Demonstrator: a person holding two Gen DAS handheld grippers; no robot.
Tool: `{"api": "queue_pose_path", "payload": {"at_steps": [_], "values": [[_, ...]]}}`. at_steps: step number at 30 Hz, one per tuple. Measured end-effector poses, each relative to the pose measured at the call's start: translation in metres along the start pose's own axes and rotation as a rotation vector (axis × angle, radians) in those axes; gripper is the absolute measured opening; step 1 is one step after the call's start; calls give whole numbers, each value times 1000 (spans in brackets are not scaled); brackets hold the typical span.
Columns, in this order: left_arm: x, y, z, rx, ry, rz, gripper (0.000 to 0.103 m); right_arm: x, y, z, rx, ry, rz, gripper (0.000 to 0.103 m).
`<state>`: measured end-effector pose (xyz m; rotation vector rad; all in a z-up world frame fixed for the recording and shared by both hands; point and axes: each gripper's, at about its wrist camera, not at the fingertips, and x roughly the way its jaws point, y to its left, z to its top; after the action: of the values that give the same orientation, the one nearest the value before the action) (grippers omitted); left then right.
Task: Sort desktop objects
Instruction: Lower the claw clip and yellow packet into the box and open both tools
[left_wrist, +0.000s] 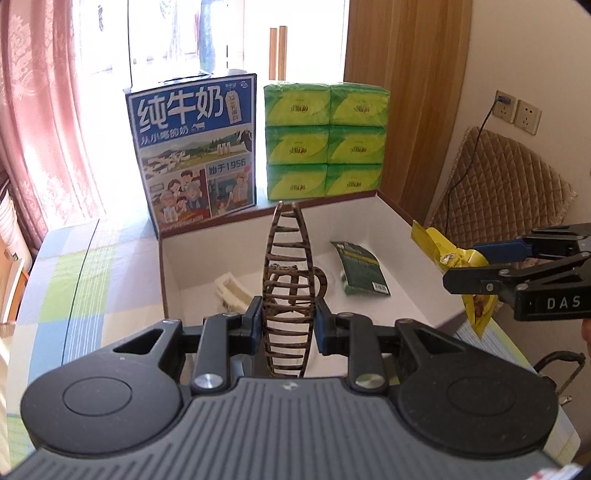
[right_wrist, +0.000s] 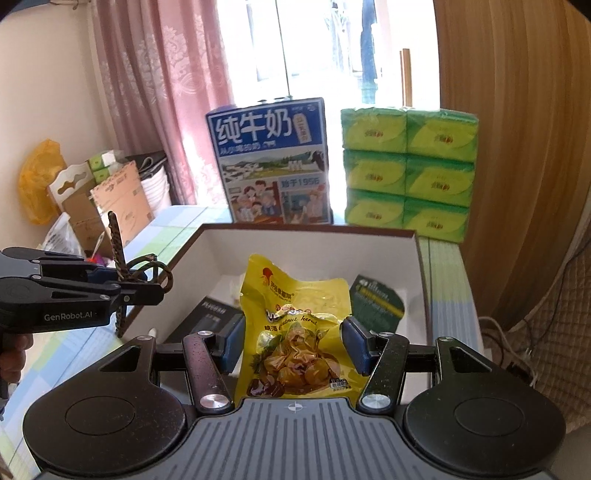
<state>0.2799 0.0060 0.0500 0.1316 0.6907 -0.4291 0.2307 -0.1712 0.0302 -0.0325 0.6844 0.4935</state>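
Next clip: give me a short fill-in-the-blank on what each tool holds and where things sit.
The left tool grips a brown ____ clip.
The right tool holds a ____ snack pouch.
A dark green packet lies inside the open ____.
Beside the milk carton stands a stack of ____ tissue packs.

Missing: hair; yellow; box; green

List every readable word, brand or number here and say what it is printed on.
"纯牛奶" and "1956": milk carton.
"DAS": side of the right gripper.
"GenRobot.AI": side of the left gripper.
"chestnut kernel", partly creased: yellow snack pouch.
Green tissue packs: logo too blurred to read.
Dark green packet: print too small to read.
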Motion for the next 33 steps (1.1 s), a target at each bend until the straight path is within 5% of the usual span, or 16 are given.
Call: {"api": "queue_pose_path", "payload": {"at_steps": [20, 33], "values": [[100, 6, 21, -18, 150, -23, 22, 95, -51, 7, 12, 174, -105, 54], [135, 5, 11, -8, 223, -29, 22, 136, -44, -13, -175, 261, -199, 54]]}}
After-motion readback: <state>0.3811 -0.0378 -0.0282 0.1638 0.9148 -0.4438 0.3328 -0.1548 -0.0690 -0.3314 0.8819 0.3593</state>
